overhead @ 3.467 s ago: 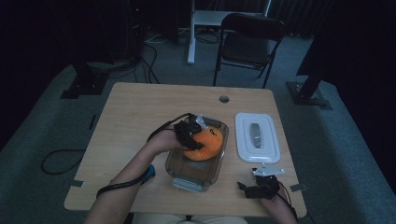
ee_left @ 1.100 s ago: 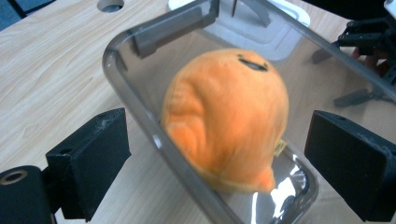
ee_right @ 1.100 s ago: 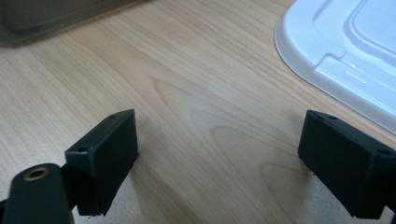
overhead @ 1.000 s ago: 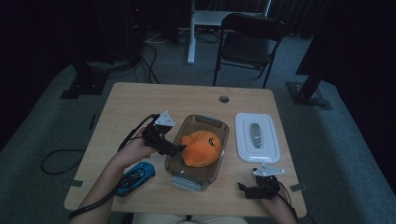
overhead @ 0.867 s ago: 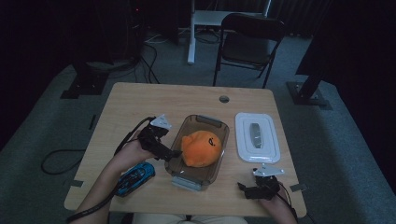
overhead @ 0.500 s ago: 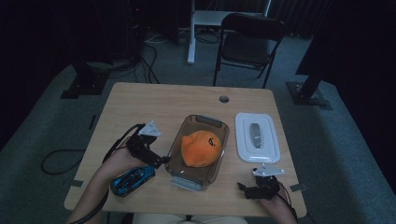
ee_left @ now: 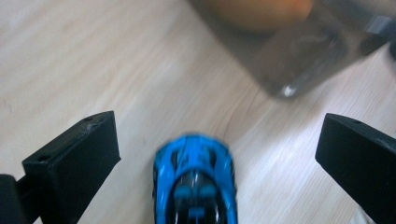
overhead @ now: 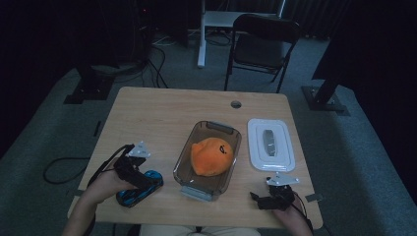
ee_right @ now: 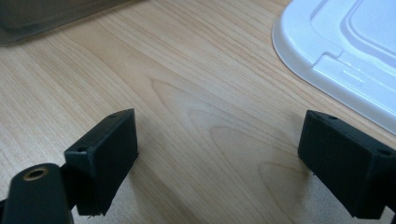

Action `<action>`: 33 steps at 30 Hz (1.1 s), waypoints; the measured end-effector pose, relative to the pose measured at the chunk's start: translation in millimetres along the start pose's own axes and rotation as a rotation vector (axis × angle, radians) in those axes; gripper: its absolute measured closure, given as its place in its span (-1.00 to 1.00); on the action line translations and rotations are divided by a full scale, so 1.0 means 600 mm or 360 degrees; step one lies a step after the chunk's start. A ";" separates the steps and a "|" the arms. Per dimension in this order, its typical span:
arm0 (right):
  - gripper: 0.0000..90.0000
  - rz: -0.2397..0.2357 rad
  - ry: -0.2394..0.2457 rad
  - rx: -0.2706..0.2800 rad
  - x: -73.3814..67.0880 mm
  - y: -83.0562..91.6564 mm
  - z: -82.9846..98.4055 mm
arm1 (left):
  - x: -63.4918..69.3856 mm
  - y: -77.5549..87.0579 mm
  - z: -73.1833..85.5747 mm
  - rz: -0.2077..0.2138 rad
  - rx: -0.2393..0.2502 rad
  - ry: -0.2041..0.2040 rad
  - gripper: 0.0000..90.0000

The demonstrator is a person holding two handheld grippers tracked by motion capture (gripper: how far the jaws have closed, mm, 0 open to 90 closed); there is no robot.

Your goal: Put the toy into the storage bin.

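Observation:
A blue toy car (overhead: 129, 197) lies near the table's front left corner. My left gripper (overhead: 147, 181) hangs low over it, open. In the left gripper view the car (ee_left: 194, 186) sits between the jaws of the left gripper (ee_left: 219, 140), which stand wide and clear of it; they have just been opening. An orange plush toy (overhead: 211, 155) rests in the clear container (overhead: 212, 126) at mid-table, whose corner (ee_left: 299, 51) is ahead of the car. My right gripper (overhead: 260, 201) sits open at the front right, with bare wood between its jaws (ee_right: 224, 144).
A white lid (overhead: 270, 145) lies flat right of the container, and its edge (ee_right: 345, 51) lies ahead of the right gripper. The table (overhead: 162, 113) has a cable hole (overhead: 236, 104) at the back. A black chair (overhead: 263, 44) stands beyond the far edge.
My left gripper let go of the plush in the container, then moved left and toward the front edge, coming down over the blue car. The right gripper has stayed still.

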State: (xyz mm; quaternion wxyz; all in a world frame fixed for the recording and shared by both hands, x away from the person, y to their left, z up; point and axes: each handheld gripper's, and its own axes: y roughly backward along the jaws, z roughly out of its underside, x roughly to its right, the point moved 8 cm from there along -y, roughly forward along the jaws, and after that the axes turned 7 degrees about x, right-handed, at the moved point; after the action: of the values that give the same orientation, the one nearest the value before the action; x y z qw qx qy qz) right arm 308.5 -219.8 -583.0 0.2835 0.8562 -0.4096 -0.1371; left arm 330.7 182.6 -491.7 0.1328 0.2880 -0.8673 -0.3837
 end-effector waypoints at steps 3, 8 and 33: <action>-0.75 0.0002 -0.0003 -0.0001 0.000 0.000 0.000 | -0.004 -0.004 0.027 -0.0016 -0.0060 0.0024 -0.99; -0.74 0.0005 -0.0004 0.0000 0.000 -0.001 -0.001 | -0.009 -0.006 0.065 -0.0040 -0.0152 0.0043 -0.99; -0.76 -0.0197 0.0098 0.0199 -0.121 -0.055 -0.101 | -0.022 -0.051 0.140 -0.0088 -0.0389 0.0152 -0.89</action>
State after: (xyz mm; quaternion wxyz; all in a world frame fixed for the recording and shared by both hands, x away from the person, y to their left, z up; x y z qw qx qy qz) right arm 311.8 -124.4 -554.1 0.2327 0.8998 -0.3547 -0.1021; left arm 315.2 223.5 -570.7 0.1972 0.3114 -0.7985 -0.4759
